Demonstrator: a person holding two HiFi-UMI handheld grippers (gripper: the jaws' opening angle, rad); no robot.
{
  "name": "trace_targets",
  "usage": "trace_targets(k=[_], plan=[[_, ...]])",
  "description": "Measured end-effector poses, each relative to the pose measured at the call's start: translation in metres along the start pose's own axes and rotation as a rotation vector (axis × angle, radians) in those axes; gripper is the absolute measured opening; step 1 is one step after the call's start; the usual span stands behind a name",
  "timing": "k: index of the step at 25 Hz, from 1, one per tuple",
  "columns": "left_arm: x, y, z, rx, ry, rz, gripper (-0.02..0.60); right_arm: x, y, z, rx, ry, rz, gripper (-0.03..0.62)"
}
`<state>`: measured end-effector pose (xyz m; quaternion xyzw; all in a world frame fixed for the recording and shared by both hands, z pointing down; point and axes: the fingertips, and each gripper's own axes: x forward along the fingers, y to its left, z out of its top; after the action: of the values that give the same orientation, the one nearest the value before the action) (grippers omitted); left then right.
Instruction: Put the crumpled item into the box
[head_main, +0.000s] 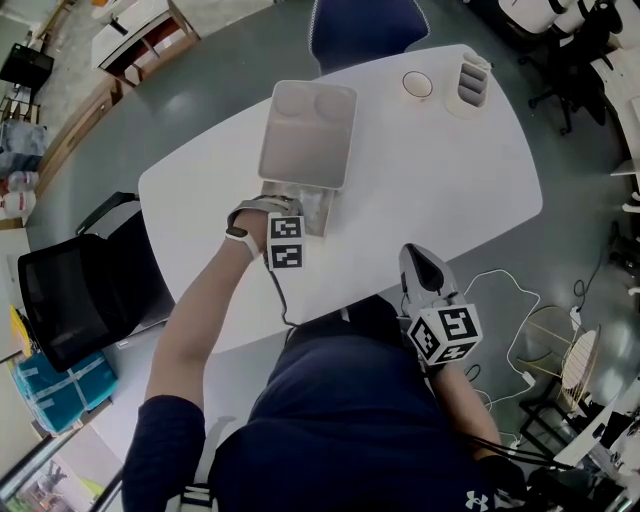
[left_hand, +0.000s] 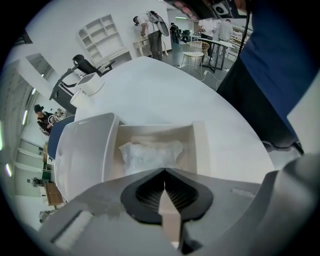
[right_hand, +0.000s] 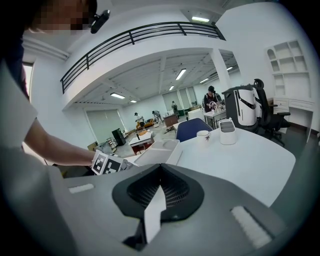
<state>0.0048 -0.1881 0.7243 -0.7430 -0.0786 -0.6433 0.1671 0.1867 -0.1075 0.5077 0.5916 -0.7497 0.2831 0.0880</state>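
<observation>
The crumpled item (left_hand: 150, 152), a wad of clear whitish plastic, lies inside the small open white box (left_hand: 199, 150). The box's lid (left_hand: 82, 155) stands flipped back on the far side. In the head view the box (head_main: 322, 210) sits mid-table with the lid (head_main: 308, 132) behind it. My left gripper (left_hand: 164, 170) points steeply down just above the box's near edge, its jaws shut and holding nothing; its marker cube (head_main: 286, 242) hides the tips in the head view. My right gripper (head_main: 425, 268) hovers at the table's front edge, shut and empty (right_hand: 161, 165).
A white mug (head_main: 417, 85) and a grey-white container (head_main: 472, 82) stand at the far right of the white table (head_main: 440, 180). A blue chair (head_main: 365, 25) is behind the table, a black chair (head_main: 75, 290) at its left. Cables lie on the floor at right.
</observation>
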Motion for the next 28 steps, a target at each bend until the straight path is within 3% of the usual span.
trace_targets(k=[4,9,12,19,28], plan=[[-0.002,0.006,0.004,-0.043,-0.034,0.042,0.028,0.000,-0.001,0.000,0.004,-0.004,0.005,0.003],[-0.014,0.015,0.002,-0.115,-0.070,0.131,0.166,0.002,0.006,0.002,-0.008,-0.003,0.028,0.002],[-0.027,0.016,-0.004,-0.178,-0.089,0.192,0.197,0.005,0.013,0.002,-0.021,0.001,0.051,0.002],[-0.086,-0.007,-0.029,-0.445,-0.174,0.348,0.201,0.019,0.036,0.012,-0.083,0.005,0.139,0.002],[-0.153,-0.091,-0.082,-0.769,-0.176,0.471,0.201,0.051,0.088,0.032,-0.183,0.010,0.301,0.002]])
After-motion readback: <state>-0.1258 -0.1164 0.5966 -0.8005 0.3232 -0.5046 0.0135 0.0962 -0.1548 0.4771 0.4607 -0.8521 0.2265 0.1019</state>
